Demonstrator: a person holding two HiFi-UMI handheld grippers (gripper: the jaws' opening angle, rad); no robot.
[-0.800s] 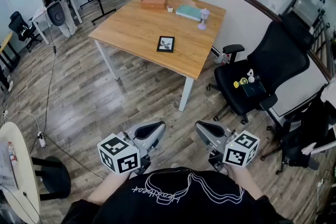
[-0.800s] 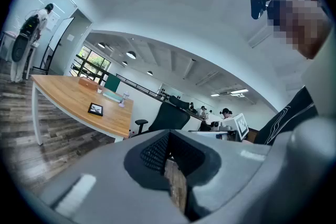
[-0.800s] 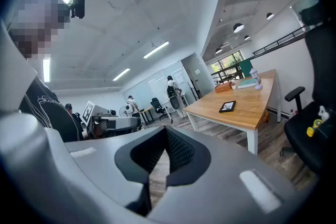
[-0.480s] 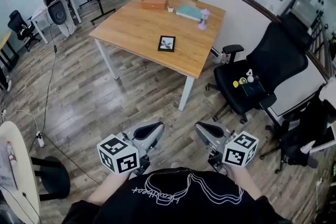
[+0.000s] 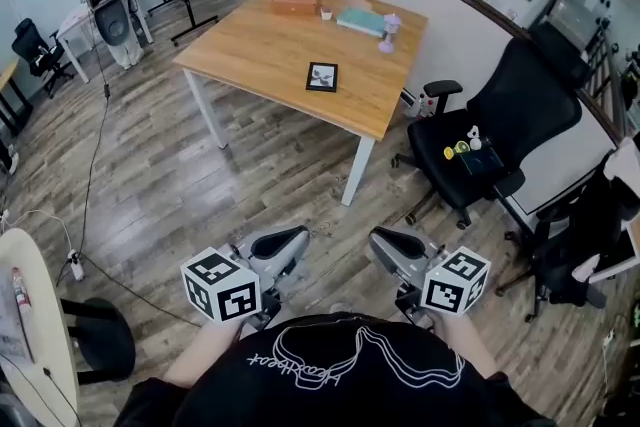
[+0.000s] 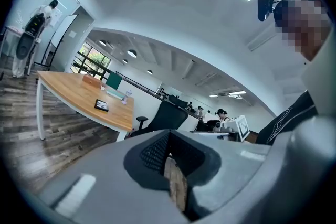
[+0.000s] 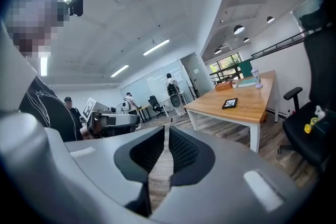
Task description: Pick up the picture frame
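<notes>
The picture frame [image 5: 321, 76], small and black-edged, lies flat on the wooden table [image 5: 250, 50], near its right front side. It also shows far off in the left gripper view as the frame [image 6: 101, 105] and in the right gripper view as the frame [image 7: 229, 103]. My left gripper [image 5: 290, 240] and right gripper [image 5: 382, 242] hover over the wooden floor close to the person's body, well short of the table. In their own views the left gripper [image 6: 169, 157] and the right gripper [image 7: 167, 136] are both shut, with nothing between the jaws.
A brown box [image 5: 295, 1], a teal book [image 5: 360, 21] and a small pink bottle [image 5: 388, 33] stand at the table's far side. A black office chair [image 5: 500, 130] is to the right. A cable [image 5: 95, 165], a black stool [image 5: 100, 340] and a round white table [image 5: 25, 295] are on the left.
The head view has shifted a little, so the table sits slightly higher and further right in the picture. Both grippers stay shut and in nearly the same place.
</notes>
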